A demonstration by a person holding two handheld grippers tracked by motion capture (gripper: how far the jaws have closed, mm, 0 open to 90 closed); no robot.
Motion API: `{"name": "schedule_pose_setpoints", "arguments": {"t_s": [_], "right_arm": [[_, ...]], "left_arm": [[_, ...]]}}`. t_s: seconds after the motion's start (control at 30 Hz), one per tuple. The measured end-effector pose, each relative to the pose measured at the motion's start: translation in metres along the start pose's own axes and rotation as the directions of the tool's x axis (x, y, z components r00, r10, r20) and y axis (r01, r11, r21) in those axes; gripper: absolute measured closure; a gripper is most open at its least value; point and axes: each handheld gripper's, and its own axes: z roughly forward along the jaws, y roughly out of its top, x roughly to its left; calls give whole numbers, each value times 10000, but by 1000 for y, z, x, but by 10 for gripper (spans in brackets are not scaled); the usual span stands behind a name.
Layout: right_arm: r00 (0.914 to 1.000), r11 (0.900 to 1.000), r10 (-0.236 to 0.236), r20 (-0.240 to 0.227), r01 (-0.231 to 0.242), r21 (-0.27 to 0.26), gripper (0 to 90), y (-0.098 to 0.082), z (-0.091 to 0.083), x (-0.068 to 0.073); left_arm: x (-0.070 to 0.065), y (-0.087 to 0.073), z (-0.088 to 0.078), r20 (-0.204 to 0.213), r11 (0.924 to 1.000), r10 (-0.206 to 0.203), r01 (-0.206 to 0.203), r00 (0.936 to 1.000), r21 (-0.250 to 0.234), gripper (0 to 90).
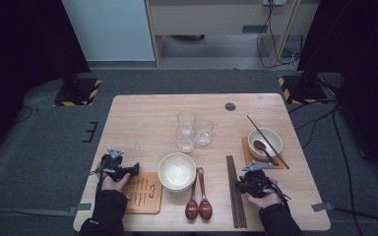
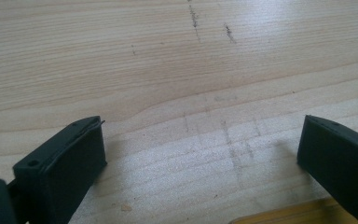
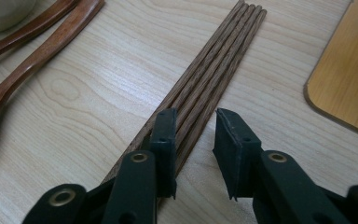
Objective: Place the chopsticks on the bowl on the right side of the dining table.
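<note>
**Now closing on the chopsticks**

High view: I see the chopsticks lying as a tight bundle at lower right of centre on the table, between the spoons and my right gripper. My left gripper rests at lower left, by a mat.

Left gripper view: my jaws stand wide apart over bare wood, nothing between them.

Right gripper view: my right gripper has its jaws narrowly apart, straddling part of the bundle; the left jaw sits on top of the sticks, not yet clamped. I judge them light, stiff, slim and prone to rolling or scattering, so I would pinch across the bundle near mid-length, gathering all sticks inside first.
</note>
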Motion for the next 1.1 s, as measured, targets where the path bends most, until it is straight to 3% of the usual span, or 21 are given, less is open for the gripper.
{"name": "schedule_pose_setpoints", "arguments": {"t_s": [0.5,0.83,1.1], "right_arm": [[10000,9991,-55,39,54,425,784,-1,4,0],[9981,9971,433,447,-459,600,836,-2,-1,-9],[9913,9928,925,938,-989,669,855,-3,-6,-20]], "left_arm": [[0,0,0,0,10000,0,0,10000,-2,0],[0,0,0,1,10000,0,0,10000,-2,0],[0,0,0,1,10000,3,-3,10000,1,0]]}}
